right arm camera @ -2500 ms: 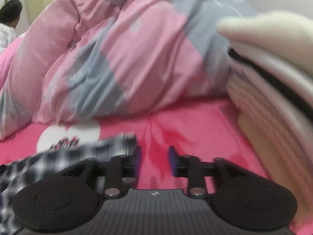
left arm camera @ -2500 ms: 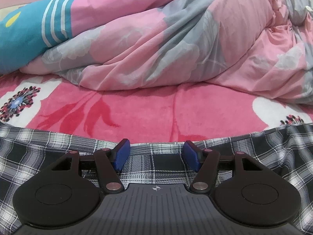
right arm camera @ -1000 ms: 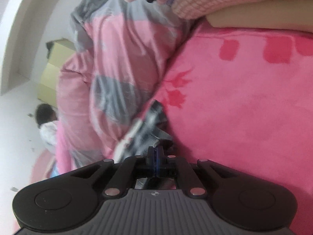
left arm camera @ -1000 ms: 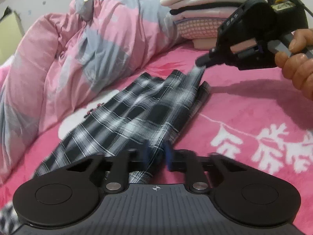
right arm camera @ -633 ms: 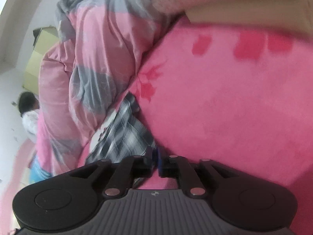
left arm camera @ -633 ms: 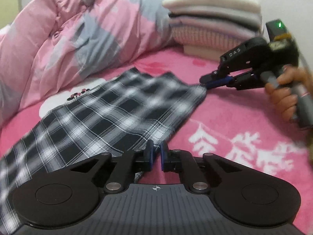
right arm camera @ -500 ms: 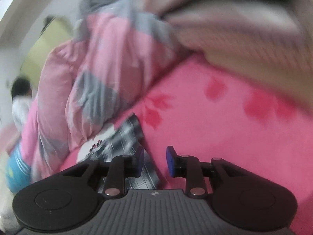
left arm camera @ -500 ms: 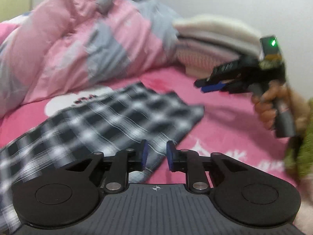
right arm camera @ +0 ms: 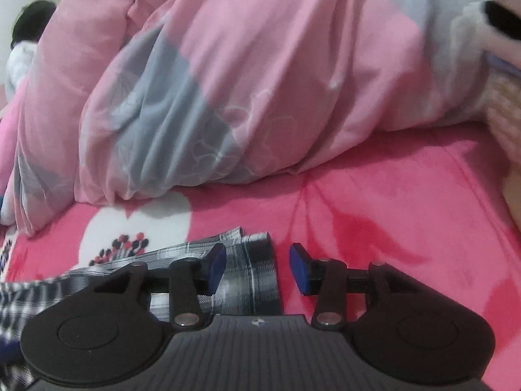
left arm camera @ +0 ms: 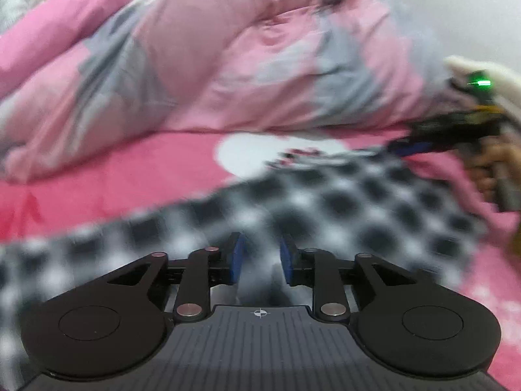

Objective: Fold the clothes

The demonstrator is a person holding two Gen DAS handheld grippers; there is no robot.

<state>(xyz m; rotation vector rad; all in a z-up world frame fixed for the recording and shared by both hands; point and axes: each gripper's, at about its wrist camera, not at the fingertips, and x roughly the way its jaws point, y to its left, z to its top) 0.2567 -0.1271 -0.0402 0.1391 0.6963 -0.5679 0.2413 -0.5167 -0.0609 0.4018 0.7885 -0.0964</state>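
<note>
Plaid garment [right arm camera: 250, 277]: black-and-white check, lying flat in a long strip on the pink bedsheet [right arm camera: 390, 221], in front of the heaped duvet [right arm camera: 244, 81].
Left gripper [left arm camera: 259, 257]: released, jaws just been opening, only blurred check cloth beneath, nothing pinched.
Right gripper [right arm camera: 257, 262]: released too, jaws just been widening over the garment's folded end, pads clear of it.
Step in hand: letting go after a fold, probably.
Doing it well: lift straight off, avoid dragging the hem; re-grip at matching corners.
Look: edges roughly aligned; far end doubled.
</note>
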